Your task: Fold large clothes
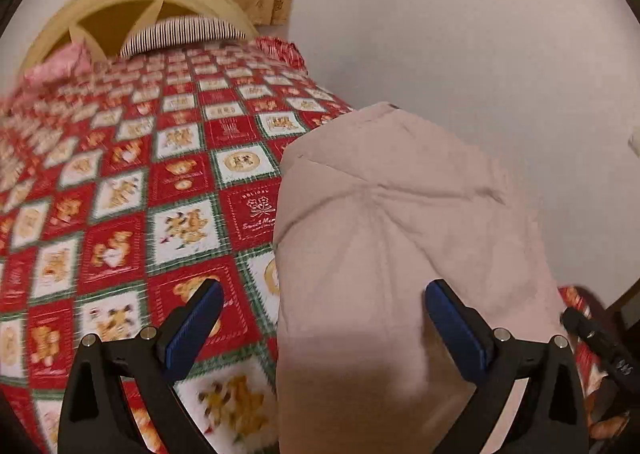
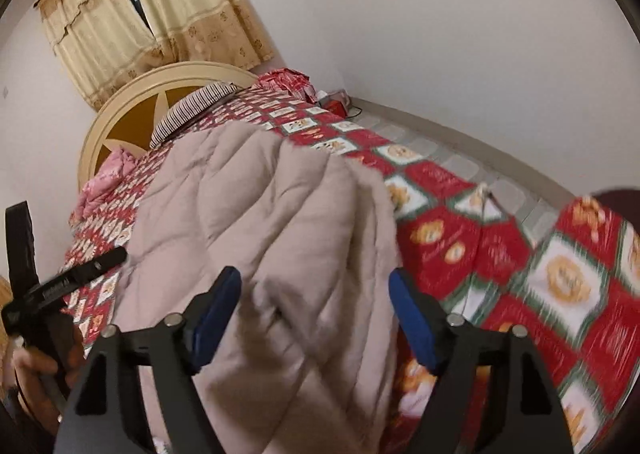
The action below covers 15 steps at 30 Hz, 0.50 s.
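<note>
1. On the bed, left wrist view: quilted beige coat (image 1: pixel 392 238), puffy and stitch-creased, lies over the red teddy-print bedspread (image 1: pixel 132 190) from centre towards 5 o'clock. Left gripper (image 1: pixel 324 328) has its blue-padded fingers apart, the right one over the coat, the left over the bedspread.
2. Right wrist view: the same coat (image 2: pixel 260 222), softly ribbed, runs from 11 o'clock down to 6. Right gripper (image 2: pixel 316 318) stands apart, straddling it. Cream arched headboard (image 2: pixel 160 94) at 11 o'clock.

The pink quilted coat (image 2: pixel 280 238) runs off the bottom edge in both views and hides the bedspread (image 1: pixel 132 190) beneath it, whose teddy-bear squares blur towards the edges, most of all in the right view.
</note>
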### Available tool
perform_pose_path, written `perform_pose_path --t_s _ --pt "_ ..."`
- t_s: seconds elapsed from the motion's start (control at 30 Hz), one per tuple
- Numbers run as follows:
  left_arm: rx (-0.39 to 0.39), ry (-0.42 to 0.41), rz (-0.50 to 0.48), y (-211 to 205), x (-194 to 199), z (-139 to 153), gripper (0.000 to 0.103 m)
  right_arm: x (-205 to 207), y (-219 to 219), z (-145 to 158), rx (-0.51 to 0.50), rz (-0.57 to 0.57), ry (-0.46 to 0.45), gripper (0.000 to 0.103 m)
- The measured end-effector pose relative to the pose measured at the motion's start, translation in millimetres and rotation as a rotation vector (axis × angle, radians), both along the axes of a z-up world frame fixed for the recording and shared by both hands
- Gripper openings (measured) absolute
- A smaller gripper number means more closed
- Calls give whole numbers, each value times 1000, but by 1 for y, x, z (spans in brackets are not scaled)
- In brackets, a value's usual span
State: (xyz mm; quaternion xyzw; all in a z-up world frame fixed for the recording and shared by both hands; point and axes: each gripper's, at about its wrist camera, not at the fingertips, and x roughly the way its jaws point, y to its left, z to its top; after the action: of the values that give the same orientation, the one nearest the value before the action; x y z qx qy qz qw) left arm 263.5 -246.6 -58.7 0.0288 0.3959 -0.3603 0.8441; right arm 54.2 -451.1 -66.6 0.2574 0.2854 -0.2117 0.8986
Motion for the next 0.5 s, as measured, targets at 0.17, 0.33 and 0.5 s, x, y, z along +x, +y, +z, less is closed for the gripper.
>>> perform_pose_path --t_s 0.17,0.33,0.5 --pt "-133 244 -23 -4 31 -42 102 26 -31 -45 161 50 94 82" --pt "-231 432 -73 -8 41 -69 101 27 -50 -81 395 65 -45 83" --pt "-129 262 -193 -46 1 -41 100 30 -31 -69 363 152 -58 44"
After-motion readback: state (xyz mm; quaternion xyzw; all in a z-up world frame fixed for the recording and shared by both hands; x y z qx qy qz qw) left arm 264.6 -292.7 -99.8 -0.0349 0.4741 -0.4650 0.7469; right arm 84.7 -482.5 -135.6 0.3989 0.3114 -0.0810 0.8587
